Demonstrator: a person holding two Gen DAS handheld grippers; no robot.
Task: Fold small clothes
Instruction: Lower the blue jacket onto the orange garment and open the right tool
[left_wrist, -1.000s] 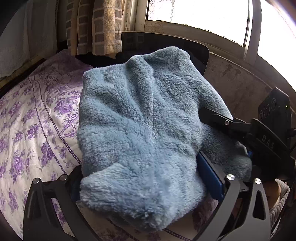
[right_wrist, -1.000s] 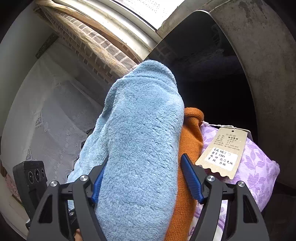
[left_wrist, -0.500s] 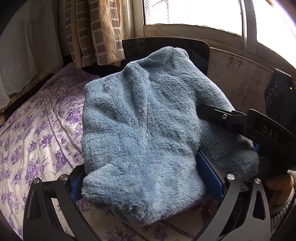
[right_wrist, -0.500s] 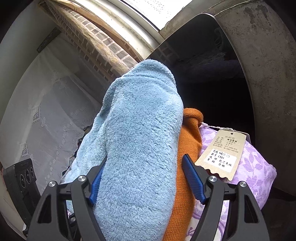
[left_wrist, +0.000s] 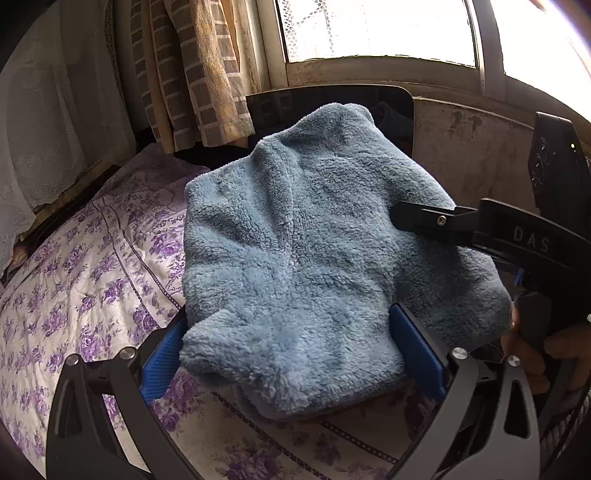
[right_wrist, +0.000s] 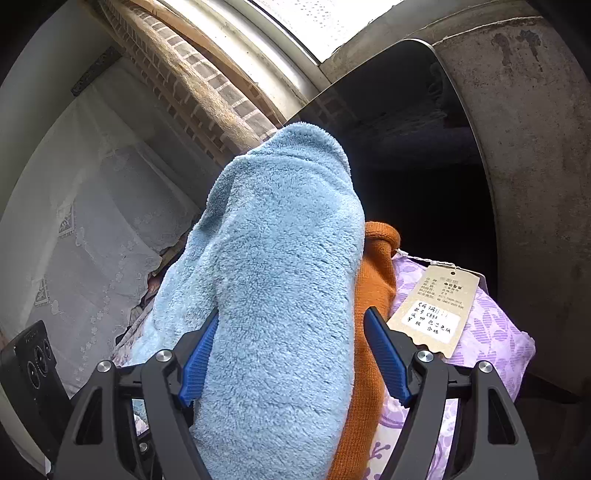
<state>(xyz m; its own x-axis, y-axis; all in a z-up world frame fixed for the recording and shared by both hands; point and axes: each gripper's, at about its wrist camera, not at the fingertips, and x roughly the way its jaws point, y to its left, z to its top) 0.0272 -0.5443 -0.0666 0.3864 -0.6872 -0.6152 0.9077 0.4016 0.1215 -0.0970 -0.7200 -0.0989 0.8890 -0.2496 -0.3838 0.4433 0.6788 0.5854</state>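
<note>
Under the window, on the flowered bedspread (left_wrist: 92, 280), the folded blue fleece (left_wrist: 314, 258) lies lengthwise between my spread left fingers (left_wrist: 291, 354), while my right fingers (right_wrist: 291, 354) straddle its side, wide apart, clamping nothing.

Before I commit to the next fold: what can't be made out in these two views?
- Left wrist view: what lies under the blue fleece garment; the fleece covers it.
- Right wrist view: the orange knit garment, mostly hidden behind the fleece.
- Right wrist view: the print on the paper tag, too small to read.
</note>
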